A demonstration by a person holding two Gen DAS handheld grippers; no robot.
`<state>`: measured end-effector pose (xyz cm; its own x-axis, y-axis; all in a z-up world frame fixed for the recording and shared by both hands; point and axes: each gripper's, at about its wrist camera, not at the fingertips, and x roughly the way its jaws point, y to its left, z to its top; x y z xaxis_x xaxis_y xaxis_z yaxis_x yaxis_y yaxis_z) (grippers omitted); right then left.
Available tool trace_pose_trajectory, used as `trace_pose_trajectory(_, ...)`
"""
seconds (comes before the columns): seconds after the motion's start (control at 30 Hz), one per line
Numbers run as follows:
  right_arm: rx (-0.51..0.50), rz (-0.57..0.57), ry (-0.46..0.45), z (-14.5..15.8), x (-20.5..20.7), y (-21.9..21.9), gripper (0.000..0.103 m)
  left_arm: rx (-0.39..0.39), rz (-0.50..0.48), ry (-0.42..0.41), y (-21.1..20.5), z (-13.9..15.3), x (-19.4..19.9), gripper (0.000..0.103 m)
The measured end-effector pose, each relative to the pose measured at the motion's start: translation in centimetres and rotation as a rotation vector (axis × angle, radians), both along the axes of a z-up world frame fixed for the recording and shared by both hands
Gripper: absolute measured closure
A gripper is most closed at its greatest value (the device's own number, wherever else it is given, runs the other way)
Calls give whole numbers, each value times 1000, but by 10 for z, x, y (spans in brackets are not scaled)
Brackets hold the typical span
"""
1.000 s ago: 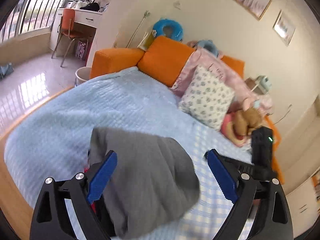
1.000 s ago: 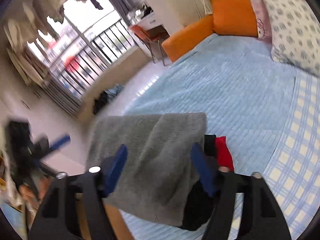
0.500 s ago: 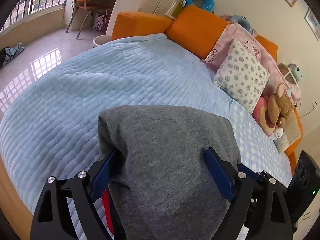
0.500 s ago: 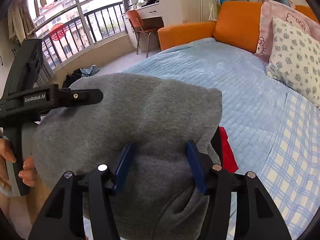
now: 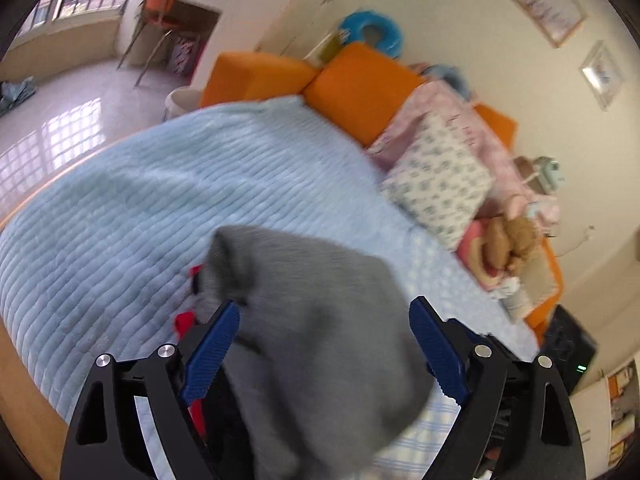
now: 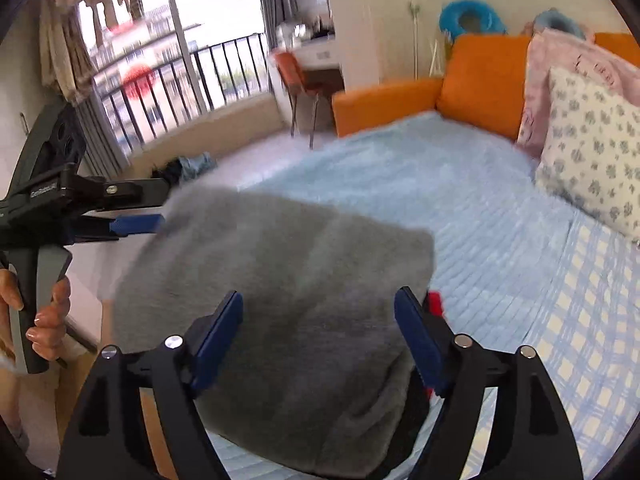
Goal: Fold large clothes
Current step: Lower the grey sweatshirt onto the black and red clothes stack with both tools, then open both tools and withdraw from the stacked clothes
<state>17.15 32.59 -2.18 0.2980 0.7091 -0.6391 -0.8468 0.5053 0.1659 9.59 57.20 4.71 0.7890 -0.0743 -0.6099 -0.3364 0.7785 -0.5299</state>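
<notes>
The left gripper stands with its blue fingers spread wide, and the grey garment bulges up between them without either pad clearly pressing it; the right gripper is likewise spread, its fingers flanking the same cloth rather than pinching it. From each pair of tongs the garment lies dead ahead at twelve o'clock and directly below, a rounded folded bundle resting on the near edge of the blue quilted bed, over black and red clothes that peek out at about nine o'clock of the left tongs. In the right wrist view the bundle's long axis runs from nine to three o'clock, with the left gripper at its nine o'clock end and the right tongs over the nearer long edge. Both seem about equally near, so the next fold or smoothing likely turns on that crosswise axis.
</notes>
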Motion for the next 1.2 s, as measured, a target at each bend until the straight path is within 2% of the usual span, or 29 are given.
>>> trace_pose_trajectory(0.1,46,-19,12,7,0,-20,24,23,-61,-64,-24,20,3,12)
trace_pose_trajectory(0.13,56,-23,24,5,1,-25,27,27,-77,-72,-30,23,6,12)
trace_pose_trajectory(0.2,50,-19,44,-3,3,-27,40,66,-101,-55,-43,22,23,12)
trace_pose_trajectory(0.3,-11,-8,92,-29,6,-21,46,89,-73,22,-38,1,45,12)
trace_pose_trajectory(0.37,-35,-5,111,-45,7,-17,45,38,-37,83,-24,-25,53,13)
trace_pose_trajectory(0.4,-24,-4,120,-51,7,-18,45,6,-24,90,-17,-39,53,13)
trace_pose_trajectory(0.5,7,3,186,-63,11,-18,44,51,-25,92,-16,-55,52,14)
trace_pose_trajectory(0.67,8,-17,107,-66,3,-13,41,174,-15,116,-31,-58,57,13)
trace_pose_trajectory(0.73,40,-37,80,-61,1,-17,32,227,14,115,-41,-53,55,13)
trace_pose_trajectory(0.77,52,-43,76,-59,1,-20,24,249,30,99,-49,-46,50,13)
trace_pose_trajectory(0.8,50,-54,75,-57,2,-23,11,267,35,88,-56,-40,46,12)
trace_pose_trajectory(0.83,51,-65,75,-51,2,-30,8,287,42,72,-64,-32,38,12)
trace_pose_trajectory(0.9,72,-78,55,-42,-2,-45,7,339,74,29,-86,-16,16,10)
trace_pose_trajectory(1.07,87,-89,-134,-14,-51,-86,5,476,184,-56,-138,6,-47,4)
trace_pose_trajectory(1.2,78,-89,-236,-6,-92,-110,5,486,226,-48,-163,8,-75,4)
